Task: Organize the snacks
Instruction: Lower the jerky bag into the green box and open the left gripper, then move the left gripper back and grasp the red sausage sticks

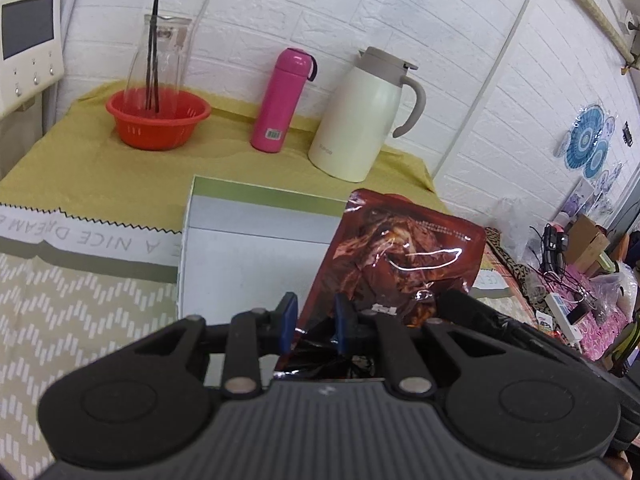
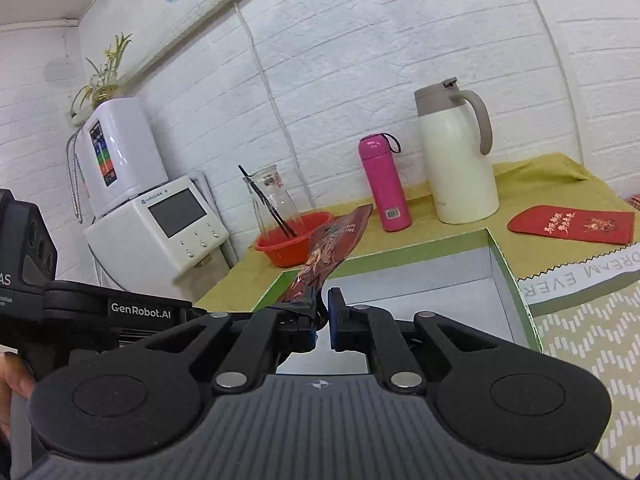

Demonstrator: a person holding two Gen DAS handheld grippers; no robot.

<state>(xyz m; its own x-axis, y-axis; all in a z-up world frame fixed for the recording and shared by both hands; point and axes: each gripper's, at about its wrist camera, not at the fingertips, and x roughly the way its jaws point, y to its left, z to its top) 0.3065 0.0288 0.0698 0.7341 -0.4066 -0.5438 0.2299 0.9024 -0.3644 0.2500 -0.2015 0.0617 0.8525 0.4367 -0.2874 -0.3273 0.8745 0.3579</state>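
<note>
A glossy dark red snack bag (image 1: pixel 400 256) stands upright over the right part of an open white box with a green rim (image 1: pixel 260 194). My left gripper (image 1: pixel 316 314) is shut on the bag's crumpled lower edge, between its blue pads. A black finger of my right gripper (image 1: pixel 460 304) reaches the bag's lower right corner. In the right wrist view the snack bag (image 2: pixel 332 240) shows edge-on above the box (image 2: pixel 508 264). My right gripper (image 2: pixel 324 322) is shut on its lower end, and the left gripper's body (image 2: pixel 148 308) comes in from the left.
On the yellow-green cloth behind the box stand a red basket with a glass carafe (image 1: pixel 158 120), a pink flask (image 1: pixel 280 100) and a cream thermos jug (image 1: pixel 360 116). A flat red packet (image 2: pixel 572 224) lies right of the box. White appliances (image 2: pixel 160 220) stand at the left; clutter (image 1: pixel 568 280) lies at the right.
</note>
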